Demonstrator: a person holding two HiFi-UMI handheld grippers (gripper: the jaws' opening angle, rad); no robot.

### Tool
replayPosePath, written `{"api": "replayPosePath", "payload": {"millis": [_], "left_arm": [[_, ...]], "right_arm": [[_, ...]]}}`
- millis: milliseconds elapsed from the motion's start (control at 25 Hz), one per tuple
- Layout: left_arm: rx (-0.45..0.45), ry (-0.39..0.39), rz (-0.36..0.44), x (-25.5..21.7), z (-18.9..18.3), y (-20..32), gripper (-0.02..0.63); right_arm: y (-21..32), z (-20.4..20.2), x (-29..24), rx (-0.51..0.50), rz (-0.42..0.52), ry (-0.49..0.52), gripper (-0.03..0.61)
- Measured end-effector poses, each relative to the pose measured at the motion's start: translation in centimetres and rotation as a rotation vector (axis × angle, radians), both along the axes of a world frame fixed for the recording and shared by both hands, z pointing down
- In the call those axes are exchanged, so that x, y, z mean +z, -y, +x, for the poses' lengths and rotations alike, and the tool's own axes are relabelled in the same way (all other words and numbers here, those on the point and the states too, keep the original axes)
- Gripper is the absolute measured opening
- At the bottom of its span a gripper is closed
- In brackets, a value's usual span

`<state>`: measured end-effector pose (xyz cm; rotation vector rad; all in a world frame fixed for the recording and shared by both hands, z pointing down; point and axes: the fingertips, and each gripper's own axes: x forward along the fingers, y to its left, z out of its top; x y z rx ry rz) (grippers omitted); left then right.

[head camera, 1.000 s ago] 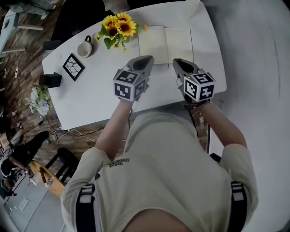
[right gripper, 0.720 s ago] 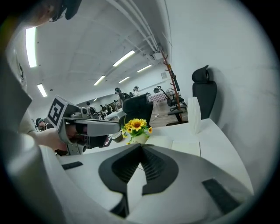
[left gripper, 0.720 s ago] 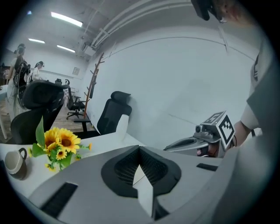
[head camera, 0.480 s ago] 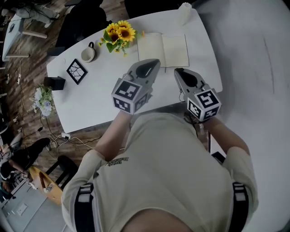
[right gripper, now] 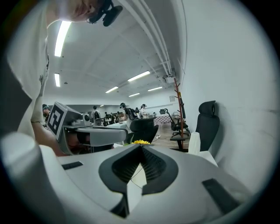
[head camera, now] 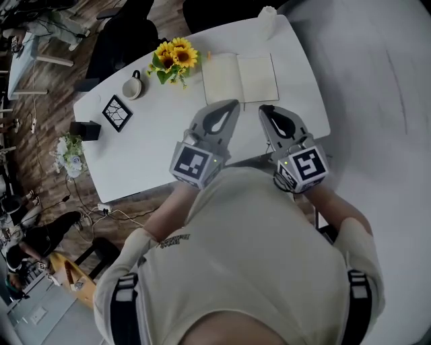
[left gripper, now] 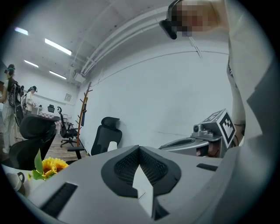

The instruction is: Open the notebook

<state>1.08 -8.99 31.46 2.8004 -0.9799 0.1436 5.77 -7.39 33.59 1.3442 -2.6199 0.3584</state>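
Note:
The notebook (head camera: 240, 79) lies open on the white table (head camera: 145, 151), its two pale pages flat and facing up. Both grippers hang in the air in front of the person's chest, short of the notebook and touching nothing. My left gripper (head camera: 231, 103) is shut and empty; in the left gripper view its tips (left gripper: 139, 148) meet, aimed almost level at a wall and a black chair. My right gripper (head camera: 264, 108) is shut too, with nothing between its jaws (right gripper: 141, 146). Each gripper appears in the other's view, side by side.
A bunch of sunflowers (head camera: 172, 57) lies left of the notebook, then a mug (head camera: 132, 86), a black-and-white patterned square (head camera: 116, 112) and a small black box (head camera: 87, 129). A white object (head camera: 267, 13) stands at the table's far end. Chairs and cables are on the floor to the left.
Both grippers have risen and drawn back from the notebook toward the person's chest, staying shut. The notebook has stayed open on the table.

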Motion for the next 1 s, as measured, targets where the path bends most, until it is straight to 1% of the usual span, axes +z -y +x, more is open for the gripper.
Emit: {"api": "replayPosePath", "payload": {"millis": [80,240,360,480,560,600,800,1000], "left_arm": [[-0.026,-0.021,0.036,-0.5,-0.2,-0.2,0.008],[-0.050,-0.047,0.072,-1.3,-0.4,-1.1,0.008],[-0.059,-0.054,0.093,-1.8,-0.3,-1.3,0.008],[-0.061,-0.069,0.095,-2.2,-0.2,-1.4,0.008],[-0.060,-0.061,0.117,-2.5,0.1,-1.6,0.008],[-0.060,-0.056,0.124,-2.6,0.2,-1.7,0.008],[-0.050,-0.071,0.109,-2.8,0.9,-2.5,0.008],[-0.037,-0.066,0.111,-2.8,1.3,-2.8,0.008]], "right_arm": [[-0.1,0.2,-0.8,0.011,0.038,0.003,0.003],[-0.2,0.7,-2.4,0.030,0.093,0.022,0.003],[-0.4,0.8,-3.2,0.041,0.119,0.040,0.003],[-0.7,0.6,-3.8,0.033,0.137,0.044,0.002],[-0.9,0.3,-4.1,0.024,0.151,0.048,0.002],[-1.0,0.1,-4.3,0.021,0.155,0.051,0.002],[-1.5,-0.3,-4.4,0.004,0.156,0.048,0.002],[-1.7,-0.2,-4.3,0.008,0.147,0.056,0.002]]}}
